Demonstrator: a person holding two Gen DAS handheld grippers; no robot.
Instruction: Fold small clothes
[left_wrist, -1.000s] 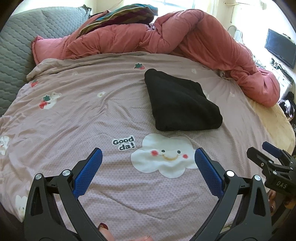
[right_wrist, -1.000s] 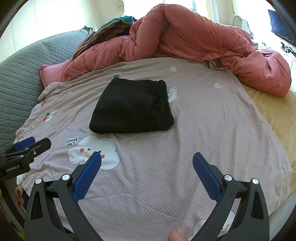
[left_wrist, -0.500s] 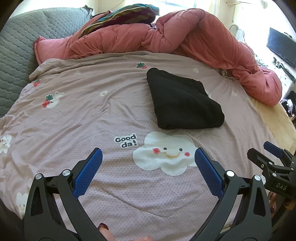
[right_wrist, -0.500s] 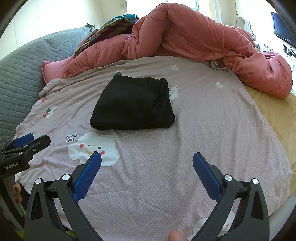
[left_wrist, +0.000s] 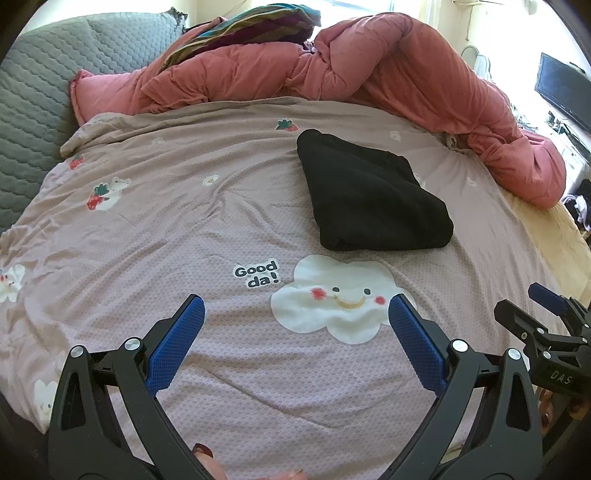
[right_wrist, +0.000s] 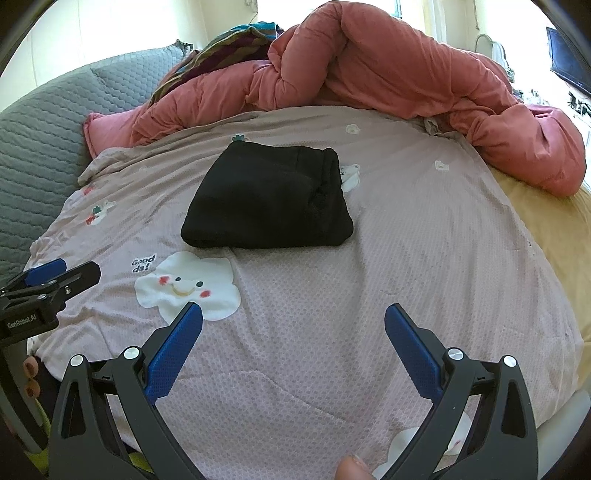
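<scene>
Left wrist view | left gripper (left_wrist: 296, 317) jaws spread wide, empty, ribbed blue pads | right gripper (right_wrist: 293, 325) likewise | black fleecy garment (left_wrist: 369, 194) folded into thick rectangle, mid-bed on dimpled mauve sheet (left_wrist: 184, 221)

black garment (left_wrist: 369, 195) | folded, compact bundle | flat on bedspread (left_wrist: 184, 229)

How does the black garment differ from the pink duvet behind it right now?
The black garment is folded into a compact, flat-lying bundle; the pink duvet is heaped in loose, twisted rolls. The garment lies mid-bed on the printed sheet; the duvet sprawls along the far edge. Neither is touched by either gripper.
</scene>
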